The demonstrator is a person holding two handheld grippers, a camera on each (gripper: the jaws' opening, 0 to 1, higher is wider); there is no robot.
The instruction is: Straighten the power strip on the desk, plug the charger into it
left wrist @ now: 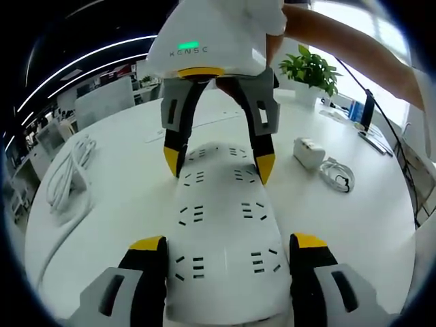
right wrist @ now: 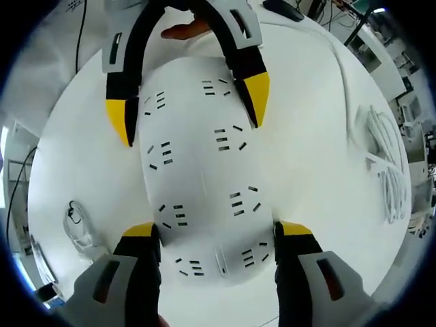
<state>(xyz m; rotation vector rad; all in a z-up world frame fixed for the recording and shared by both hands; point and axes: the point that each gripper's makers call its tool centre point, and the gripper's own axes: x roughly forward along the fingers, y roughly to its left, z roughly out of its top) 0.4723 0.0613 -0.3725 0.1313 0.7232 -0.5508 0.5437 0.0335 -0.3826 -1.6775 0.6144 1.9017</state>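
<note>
Our left gripper has its yellow tips on both long sides of the power strip, closed around its near end. Our right gripper holds the other end the same way; in the left gripper view it comes in from the far side.

We think we hold both ends so the strip can turn flat on the white surface and end up straight without tipping.

Going left to right in the left gripper view, the strip's white cord lies in loops, then comes the strip in the middle, then the charger with its thin cable, and a green plant far behind.

The charger sits well apart from the strip, not plugged in yet.
</note>
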